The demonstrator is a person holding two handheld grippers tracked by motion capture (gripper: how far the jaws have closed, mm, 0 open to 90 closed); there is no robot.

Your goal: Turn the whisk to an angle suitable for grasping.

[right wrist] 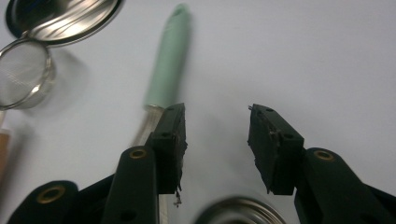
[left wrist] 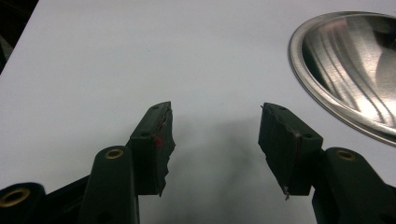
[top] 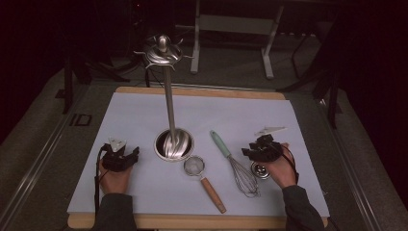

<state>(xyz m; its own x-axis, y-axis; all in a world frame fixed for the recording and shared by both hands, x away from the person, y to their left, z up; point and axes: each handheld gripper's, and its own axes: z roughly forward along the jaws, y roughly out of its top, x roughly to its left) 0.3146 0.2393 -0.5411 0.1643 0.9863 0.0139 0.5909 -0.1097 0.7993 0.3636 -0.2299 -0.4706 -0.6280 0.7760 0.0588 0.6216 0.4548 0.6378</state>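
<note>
Resting on the table (top: 144, 115), both grippers sit low near the person's edge, one per hand. Left gripper (top: 120, 158) is at the near left, just left of the steel stand base (top: 173, 144); its fingers (left wrist: 156, 140) stand apart with bare table surface between them, nothing held. In the left gripper view the stand base rim (left wrist: 327, 102) lies off to the right, apart from the fingers.

Right gripper (top: 261, 150) is at the near right, fingers (right wrist: 170, 140) apart, nothing gripped. A small round steel piece (top: 260, 169) lies right beside it, under the hand; in the right gripper view its rim (right wrist: 240, 212) shows at the bottom edge between the fingers, blurred.

Whisk (top: 235, 166) with mint-green handle (right wrist: 167, 65) lies just left of the right gripper, handle pointing far-left, wires toward the near edge. Small mesh strainer (top: 202, 180) with wooden handle lies between whisk and stand base, mesh end nearly touching the base. The stand's tall pole rises to a hooked top (top: 163, 53) at the far side.
</note>
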